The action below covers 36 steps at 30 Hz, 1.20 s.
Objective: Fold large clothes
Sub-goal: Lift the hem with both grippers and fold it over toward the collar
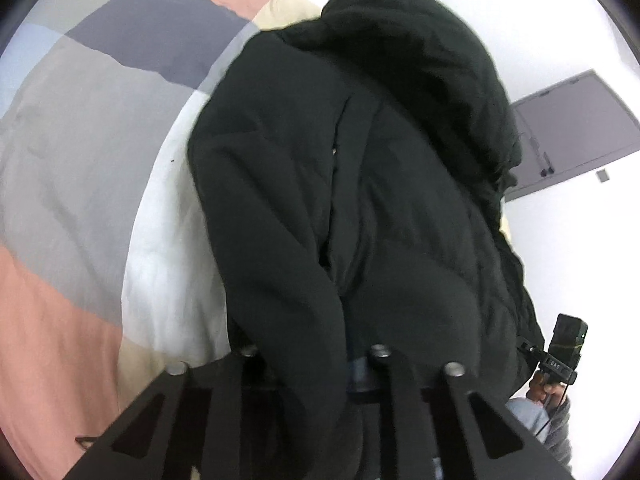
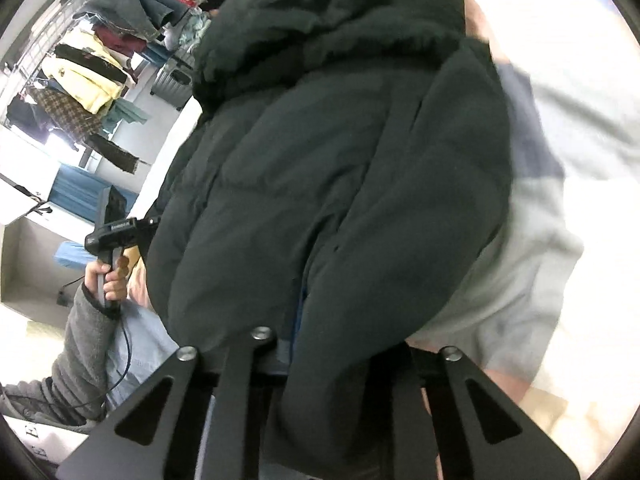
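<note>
A large black padded jacket with a hood fills the middle of both views, held up above a bed. My left gripper is shut on the jacket's lower edge; the fabric bunches over its fingers and hides the tips. My right gripper is shut on another part of the same edge, its tips also buried in the fabric. Each gripper's handle shows in the other view, the right one at the lower right of the left wrist view and the left one at the left of the right wrist view.
A bedspread in grey, pink, navy and cream blocks lies under the jacket, with a white patch. A grey door is on the white wall. A rack of hanging clothes and a grey suitcase stand behind.
</note>
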Each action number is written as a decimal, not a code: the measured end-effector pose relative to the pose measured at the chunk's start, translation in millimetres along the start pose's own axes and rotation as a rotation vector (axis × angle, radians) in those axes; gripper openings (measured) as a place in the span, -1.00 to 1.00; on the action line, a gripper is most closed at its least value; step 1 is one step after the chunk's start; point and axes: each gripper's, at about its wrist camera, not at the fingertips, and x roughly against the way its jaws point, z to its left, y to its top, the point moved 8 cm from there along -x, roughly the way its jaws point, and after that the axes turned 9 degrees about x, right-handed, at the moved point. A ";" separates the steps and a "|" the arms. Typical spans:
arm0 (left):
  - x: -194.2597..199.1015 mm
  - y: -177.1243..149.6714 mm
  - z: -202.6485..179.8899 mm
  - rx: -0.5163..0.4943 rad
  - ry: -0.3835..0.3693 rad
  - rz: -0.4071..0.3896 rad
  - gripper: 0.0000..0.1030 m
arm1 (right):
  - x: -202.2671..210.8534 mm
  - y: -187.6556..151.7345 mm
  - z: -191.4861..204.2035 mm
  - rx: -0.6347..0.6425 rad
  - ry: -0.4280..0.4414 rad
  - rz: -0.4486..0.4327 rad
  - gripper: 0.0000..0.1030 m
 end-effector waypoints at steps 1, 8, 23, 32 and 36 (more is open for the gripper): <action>4.8 -0.1 -0.6 0.030 -0.022 -0.008 -0.73 | 8.2 5.9 4.0 -0.004 0.001 -0.030 -0.77; 59.9 -7.0 -4.1 0.138 -0.056 -0.099 -0.88 | 52.7 36.9 41.2 0.056 -0.021 -0.137 -0.82; 155.5 -50.6 -25.8 0.107 -0.089 -0.208 -0.94 | 145.6 3.6 89.2 0.068 0.004 -0.274 -0.84; 226.8 -94.0 -42.2 0.085 -0.185 -0.283 -0.94 | 197.8 -22.2 133.3 0.081 0.008 -0.358 -0.87; 250.3 -95.8 -57.2 0.065 -0.211 -0.309 -0.94 | 215.5 -16.1 132.1 0.032 0.025 -0.408 -0.87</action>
